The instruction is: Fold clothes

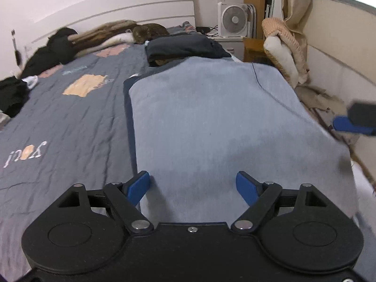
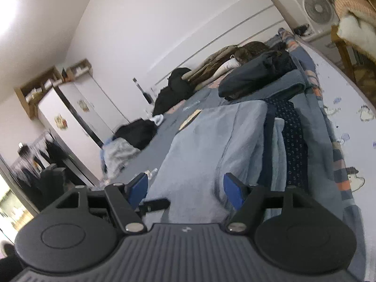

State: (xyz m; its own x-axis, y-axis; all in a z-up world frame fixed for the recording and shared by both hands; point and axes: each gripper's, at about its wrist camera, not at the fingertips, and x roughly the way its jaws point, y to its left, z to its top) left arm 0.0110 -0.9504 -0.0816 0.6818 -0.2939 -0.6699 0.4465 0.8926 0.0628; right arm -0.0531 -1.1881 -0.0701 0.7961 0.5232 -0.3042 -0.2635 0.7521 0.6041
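Grey quilted bedspread (image 1: 70,122), patched in tan — spread flat across bed. Light-blue fleecy garment (image 1: 211,117), folded to soft rectangle, lying directly ahead of left gripper (image 1: 195,188); blue pads apart, nothing between. Right gripper (image 2: 185,190) likewise apart — garment edge bunched below, not clamped.

Both grippers: black bodies w/ round discs, silver screws, blue fingers (image 1: 138,186); right's deck ribbed, seemingly grey.

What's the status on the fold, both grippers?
Left gripper open, over the light blue garment. Right gripper open, at its edge, nothing gripped. Garment lies flat on the bed. Dark folded pile beyond, not blocking.
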